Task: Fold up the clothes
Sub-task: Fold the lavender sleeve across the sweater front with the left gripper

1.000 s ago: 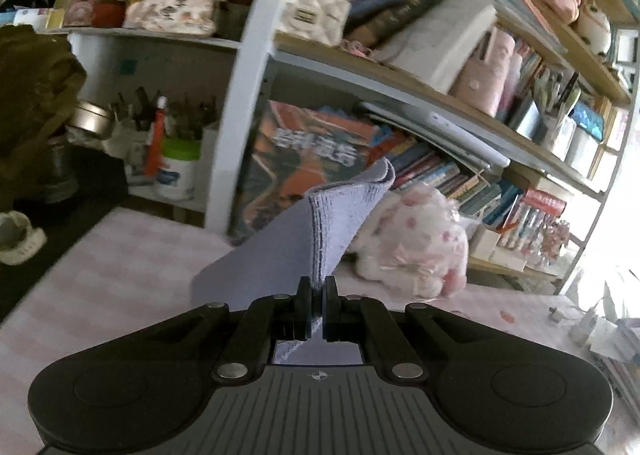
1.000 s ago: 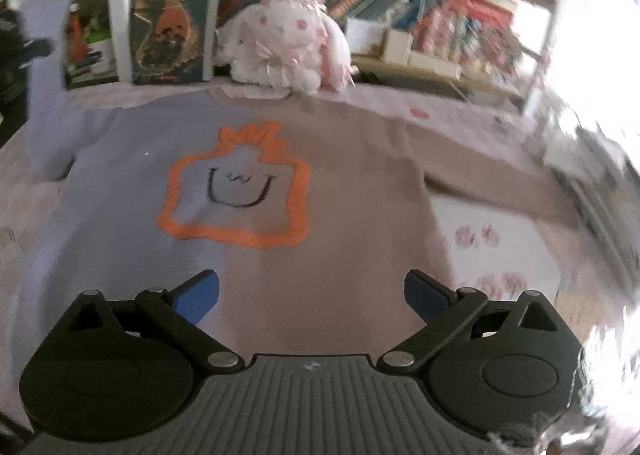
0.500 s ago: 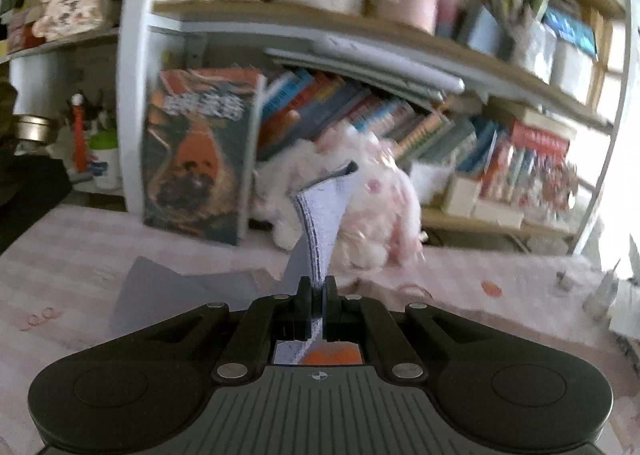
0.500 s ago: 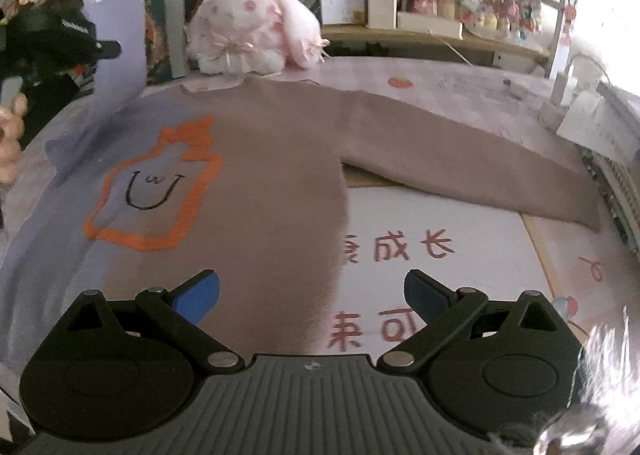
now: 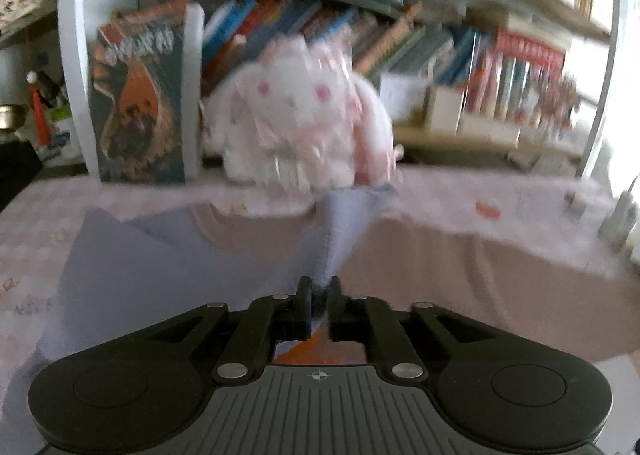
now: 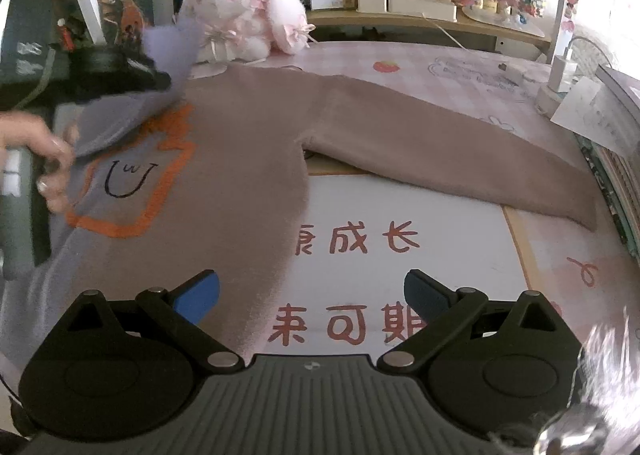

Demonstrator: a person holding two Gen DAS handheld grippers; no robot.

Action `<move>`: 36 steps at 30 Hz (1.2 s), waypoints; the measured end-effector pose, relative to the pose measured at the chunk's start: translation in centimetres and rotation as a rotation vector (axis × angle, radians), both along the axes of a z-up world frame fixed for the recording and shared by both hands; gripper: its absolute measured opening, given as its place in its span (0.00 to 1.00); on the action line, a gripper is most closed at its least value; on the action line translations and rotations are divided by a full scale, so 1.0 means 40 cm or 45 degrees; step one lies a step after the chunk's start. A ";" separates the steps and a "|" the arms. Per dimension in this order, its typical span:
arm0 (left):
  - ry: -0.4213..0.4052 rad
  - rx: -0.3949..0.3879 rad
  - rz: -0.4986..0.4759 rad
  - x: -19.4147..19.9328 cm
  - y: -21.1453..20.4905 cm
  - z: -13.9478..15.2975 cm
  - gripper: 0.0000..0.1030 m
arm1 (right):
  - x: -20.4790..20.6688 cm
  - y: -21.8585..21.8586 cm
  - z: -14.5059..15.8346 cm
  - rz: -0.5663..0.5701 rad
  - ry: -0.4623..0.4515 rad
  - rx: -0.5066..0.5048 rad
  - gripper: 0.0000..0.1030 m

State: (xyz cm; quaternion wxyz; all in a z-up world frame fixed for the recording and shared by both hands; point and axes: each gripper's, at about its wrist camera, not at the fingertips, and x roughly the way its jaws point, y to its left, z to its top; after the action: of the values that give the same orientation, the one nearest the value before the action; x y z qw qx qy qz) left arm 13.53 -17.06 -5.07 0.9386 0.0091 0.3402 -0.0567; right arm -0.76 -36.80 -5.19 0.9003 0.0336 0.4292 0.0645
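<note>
- The two-tone knitted sweater (image 6: 248, 159), mauve-brown on one half and lavender on the other with an orange outlined smiley on the chest, lies front up on the pink checked table cover (image 6: 460, 67).
- Its lavender sleeve (image 5: 340, 227) is lifted off the table and drawn over the chest; the mauve-brown sleeve (image 6: 448, 159) lies stretched flat towards the right edge.
- The left gripper (image 5: 318, 297) has its jaws pinched together on the lavender sleeve near the cuff; the cloth rises from between them, just in front of the fluffy white-and-pink plush toy (image 5: 304, 127).
- The right gripper (image 6: 312, 295) stands wide and holds nothing, above the sweater's lower right edge and the white mat with red characters (image 6: 400, 255).
- The step in hand looks like folding the lavender sleeve across the body.
- To do it well: carry the cuff straight across so the crease runs along the shoulder line, keep the cloth taut but not dragging the body out of square, and lay it flat before letting go.
- The knit is soft and may bunch, so a low, slow set-down would help.
- The free gripper could steady the hem if the body creeps.
</note>
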 end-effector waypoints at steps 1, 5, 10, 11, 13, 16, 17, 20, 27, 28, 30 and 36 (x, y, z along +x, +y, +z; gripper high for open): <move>0.041 0.008 -0.005 0.006 -0.013 -0.011 0.16 | 0.000 0.000 0.000 0.002 0.002 0.002 0.97; 0.170 -0.040 -0.126 -0.009 -0.045 -0.019 0.61 | 0.001 0.001 -0.001 0.011 0.007 0.011 0.97; 0.029 -0.034 -0.225 -0.148 0.030 0.037 0.66 | 0.009 0.011 -0.005 0.033 0.010 0.037 0.97; 0.007 -0.006 -0.199 -0.178 0.060 0.043 0.66 | 0.011 0.013 -0.006 0.040 0.012 0.044 0.96; -0.011 0.065 -0.098 -0.233 0.130 0.044 0.66 | 0.016 0.018 -0.012 0.061 0.023 0.068 0.94; 0.014 0.166 0.122 -0.312 0.256 0.031 0.66 | 0.020 0.027 -0.020 0.080 0.035 0.079 0.90; 0.035 0.177 0.184 -0.333 0.299 0.024 0.66 | 0.021 0.030 -0.022 0.082 0.038 0.075 0.86; 0.111 0.206 0.315 -0.374 0.402 0.001 0.66 | 0.021 0.040 -0.029 0.072 0.051 0.041 0.79; 0.214 0.116 0.377 -0.379 0.513 -0.040 0.66 | -0.014 0.065 -0.046 -0.020 0.057 -0.031 0.67; 0.215 0.098 0.370 -0.384 0.517 -0.043 0.66 | -0.022 0.068 -0.045 -0.029 0.061 -0.033 0.66; 0.220 0.076 0.351 -0.393 0.523 -0.050 0.66 | -0.038 0.074 -0.043 -0.046 0.070 -0.037 0.63; 0.243 0.025 0.297 -0.415 0.542 -0.069 0.66 | -0.085 0.101 -0.038 -0.085 0.087 -0.044 0.49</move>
State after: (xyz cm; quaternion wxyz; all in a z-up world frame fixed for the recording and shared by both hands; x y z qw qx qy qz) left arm -3.09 4.62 -7.82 0.9020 -0.0266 0.4273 0.0553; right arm -4.14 -32.75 -6.71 0.8872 0.0346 0.4594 0.0258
